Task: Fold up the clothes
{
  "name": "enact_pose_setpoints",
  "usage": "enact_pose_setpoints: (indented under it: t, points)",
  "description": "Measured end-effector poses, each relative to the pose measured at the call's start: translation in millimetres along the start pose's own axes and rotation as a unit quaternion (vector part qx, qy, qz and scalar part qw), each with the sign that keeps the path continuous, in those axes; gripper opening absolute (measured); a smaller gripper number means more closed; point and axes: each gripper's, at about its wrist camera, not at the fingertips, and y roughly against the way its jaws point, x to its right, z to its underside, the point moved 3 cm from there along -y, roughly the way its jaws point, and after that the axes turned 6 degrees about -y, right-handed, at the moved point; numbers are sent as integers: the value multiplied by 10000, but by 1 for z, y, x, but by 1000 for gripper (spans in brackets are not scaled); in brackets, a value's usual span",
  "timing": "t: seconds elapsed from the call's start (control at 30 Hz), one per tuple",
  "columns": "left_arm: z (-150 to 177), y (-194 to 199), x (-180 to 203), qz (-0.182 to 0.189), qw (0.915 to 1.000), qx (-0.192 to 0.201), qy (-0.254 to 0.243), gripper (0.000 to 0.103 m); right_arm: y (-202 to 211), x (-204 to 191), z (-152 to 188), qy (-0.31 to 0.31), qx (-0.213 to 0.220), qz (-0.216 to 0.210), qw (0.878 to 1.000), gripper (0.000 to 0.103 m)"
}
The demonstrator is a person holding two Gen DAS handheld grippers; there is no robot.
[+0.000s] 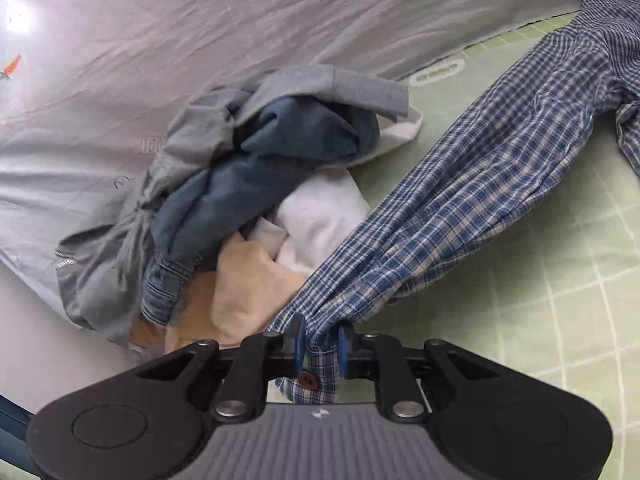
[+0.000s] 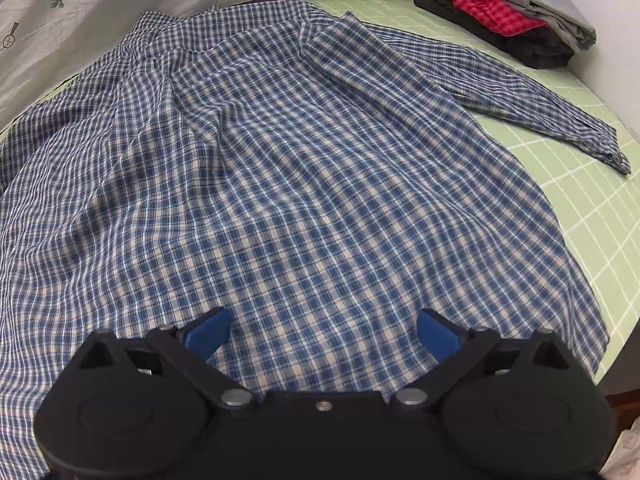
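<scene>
A blue and white plaid shirt lies spread on a green grid mat, one sleeve stretched out to the right. My left gripper is shut on the cuff of the shirt's other sleeve, with a brown button showing below the blue pads; the sleeve runs taut from the gripper toward the shirt body at upper right. My right gripper is open, its blue pads wide apart just above the shirt's near hem, holding nothing.
A heap of unfolded clothes, grey, denim blue, white and cream, sits left of the sleeve. A stack of folded clothes, grey, red check and black, lies at the mat's far right. A grey carrot-print sheet hangs behind.
</scene>
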Motion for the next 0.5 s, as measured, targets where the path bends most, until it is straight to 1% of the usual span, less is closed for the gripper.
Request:
enact_pose_setpoints:
  t: [0.03, 0.07, 0.13, 0.17, 0.23, 0.27, 0.33, 0.37, 0.4, 0.47, 0.5]
  points:
    - [3, -2, 1, 212, 9995, -170, 166, 24, -1, -1, 0, 13, -16, -20, 10000, 102]
    - [5, -3, 2, 346, 9985, -304, 300, 26, -1, -1, 0, 25, -28, -36, 10000, 103]
    - [9, -5, 2, 504, 9948, -560, 680, 36, -1, -4, -1, 69, -44, -60, 9999, 103]
    - [11, -4, 1, 545, 9925, -658, 875, 39, -1, -5, -1, 92, -55, -74, 9999, 103]
    - [14, 0, -2, 722, 9856, -773, 1317, 48, -2, -10, -2, 216, -70, -146, 9996, 103]
    - [15, 2, -4, 823, 9814, -819, 1528, 50, -2, -13, -3, 305, -73, -197, 9993, 103]
    - [15, 9, -2, 928, 9755, -841, 1807, 58, -3, -18, -4, 476, -82, -295, 9984, 103]
    - [14, 13, -2, 974, 9725, -850, 1937, 59, -4, -22, -5, 582, -94, -357, 9976, 103]
    - [13, 19, 0, 930, 9730, -825, 1942, 61, -4, -25, -7, 687, -107, -409, 9967, 103]
    - [9, 30, 6, 877, 9747, -807, 1892, 61, -5, -30, -10, 866, -95, -507, 9949, 103]
    - [6, 36, 10, 918, 9739, -776, 1927, 61, -5, -32, -12, 978, -88, -575, 9935, 103]
